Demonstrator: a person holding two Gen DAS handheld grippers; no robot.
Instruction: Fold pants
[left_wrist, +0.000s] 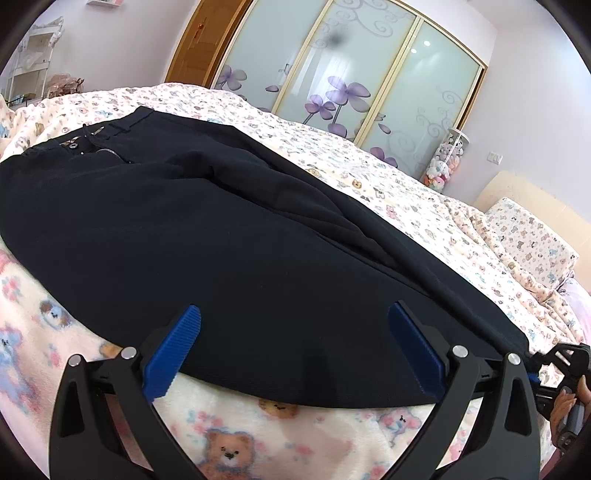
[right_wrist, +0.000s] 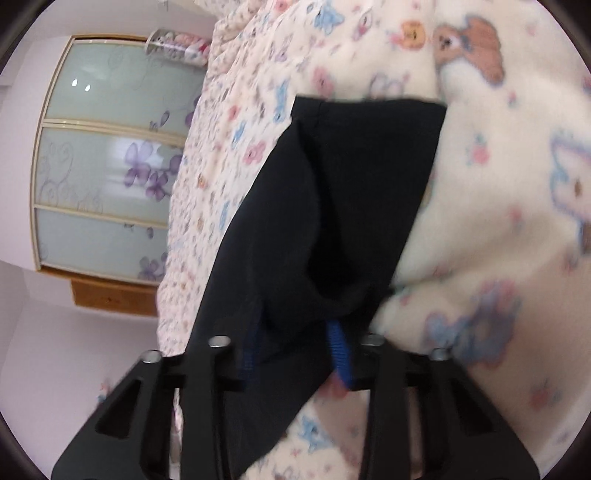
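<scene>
Left wrist view: the left tongs (left_wrist: 293, 347) stand wide open, blue pads spread to either side of the near edge of the black pants (left_wrist: 221, 229), neither pad pressing cloth. The pants lie flat and lengthwise on the bed (left_wrist: 369, 177), over a fleece blanket (left_wrist: 229, 439) printed with bears. Their waistband, with button and zip, sits at the far left; the leg ends run to the lower right. At the right border, part of the right tongs and a hand (left_wrist: 567, 406) show, cut off by the lens edge. Beyond the bed stand a wardrobe (left_wrist: 351, 74) with frosted doors bearing purple flowers, a tube of soft toys (left_wrist: 445, 162), and a pillow (left_wrist: 532, 240) at the headboard.

Right wrist view: the picture is rolled sideways and blurred. The right tongs (right_wrist: 295, 354) are closed on a bunched fold of the pants (right_wrist: 332, 206) near a leg end; one blue pad (right_wrist: 340, 354) shows, the other is mostly hidden under cloth. The fold's lower end is cut off behind the tong frame. The blanket (right_wrist: 498, 192) fills the right side, its print too smeared to read clearly. The wardrobe (right_wrist: 103, 166) appears at far left.
</scene>
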